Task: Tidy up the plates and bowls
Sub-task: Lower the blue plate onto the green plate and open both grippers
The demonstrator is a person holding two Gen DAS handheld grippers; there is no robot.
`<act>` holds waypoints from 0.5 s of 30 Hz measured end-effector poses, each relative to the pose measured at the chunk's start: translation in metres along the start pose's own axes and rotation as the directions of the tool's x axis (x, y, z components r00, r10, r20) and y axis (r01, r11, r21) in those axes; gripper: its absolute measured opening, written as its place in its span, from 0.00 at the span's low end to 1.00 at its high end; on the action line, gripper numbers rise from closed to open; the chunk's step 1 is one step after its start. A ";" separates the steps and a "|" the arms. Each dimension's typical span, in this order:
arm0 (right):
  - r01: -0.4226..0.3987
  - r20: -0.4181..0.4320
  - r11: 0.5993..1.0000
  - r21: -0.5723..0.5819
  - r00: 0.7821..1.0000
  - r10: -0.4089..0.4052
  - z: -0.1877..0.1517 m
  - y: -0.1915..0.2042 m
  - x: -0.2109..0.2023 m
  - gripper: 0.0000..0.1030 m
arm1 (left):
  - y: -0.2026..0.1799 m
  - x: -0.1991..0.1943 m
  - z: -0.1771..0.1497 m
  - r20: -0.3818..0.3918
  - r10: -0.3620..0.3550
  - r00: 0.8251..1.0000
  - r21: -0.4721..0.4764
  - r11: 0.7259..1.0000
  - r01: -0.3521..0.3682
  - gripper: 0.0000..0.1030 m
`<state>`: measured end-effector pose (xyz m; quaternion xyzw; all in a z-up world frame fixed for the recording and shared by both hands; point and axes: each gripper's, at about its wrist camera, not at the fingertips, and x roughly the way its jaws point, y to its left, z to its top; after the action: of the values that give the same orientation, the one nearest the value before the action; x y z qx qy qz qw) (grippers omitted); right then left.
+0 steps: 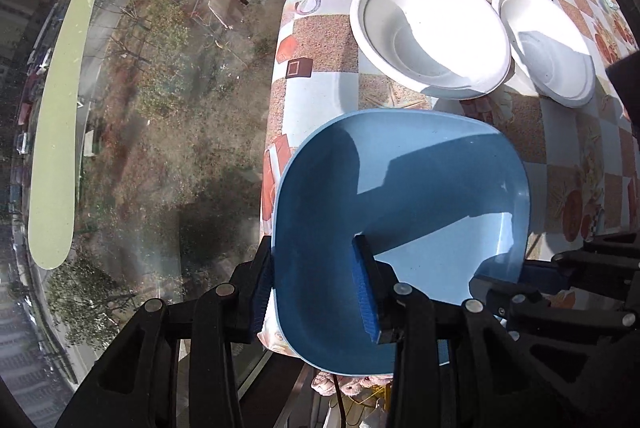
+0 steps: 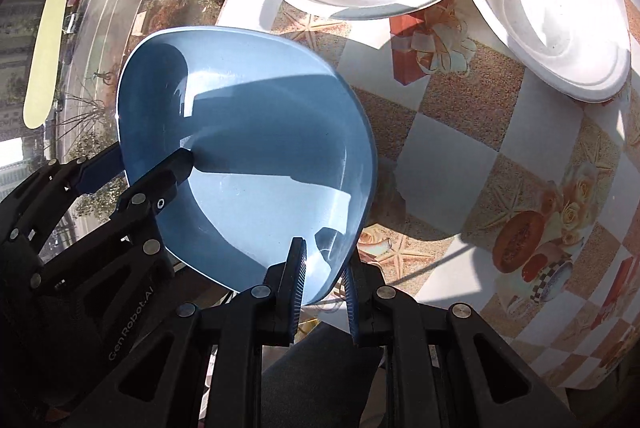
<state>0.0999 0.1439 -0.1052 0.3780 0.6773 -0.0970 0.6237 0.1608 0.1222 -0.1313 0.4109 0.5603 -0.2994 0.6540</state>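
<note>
Left wrist: white bowls (image 1: 432,32) beyond blue bowl (image 1: 400,212)

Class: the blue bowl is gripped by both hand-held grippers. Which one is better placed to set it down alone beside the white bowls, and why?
Probably the right hand-held gripper: it clamps the blue bowl on the rim over the table. The left holds the rim at the table's edge.
</note>
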 end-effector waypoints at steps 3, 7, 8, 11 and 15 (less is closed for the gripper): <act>-0.002 -0.015 1.000 -0.003 1.000 0.002 0.004 -0.003 0.004 0.20 | 0.007 0.009 0.005 -0.016 -0.012 1.000 -0.015 1.000 0.012 0.52; -0.016 -0.014 1.000 0.001 1.000 0.016 0.001 -0.016 0.002 0.28 | 0.010 0.002 0.003 0.004 -0.015 1.000 -0.058 0.998 0.016 0.76; -0.003 -0.010 1.000 0.007 1.000 0.003 -0.001 -0.019 0.001 0.35 | 0.009 0.002 0.003 0.003 -0.034 0.999 -0.063 0.997 0.035 0.77; 0.029 0.031 0.999 0.022 0.999 -0.030 -0.010 -0.044 -0.008 0.68 | -0.001 0.004 0.006 -0.003 -0.055 0.998 -0.047 0.997 0.055 0.77; 0.029 0.046 0.991 0.133 0.998 -0.035 -0.021 -0.093 -0.022 0.68 | -0.021 -0.004 0.014 0.005 -0.099 0.995 -0.022 0.995 0.099 0.77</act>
<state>0.0236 0.0835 -0.1119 0.4051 0.6599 -0.1608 0.6119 0.1487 0.0995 -0.1309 0.3745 0.5820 -0.3260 0.6441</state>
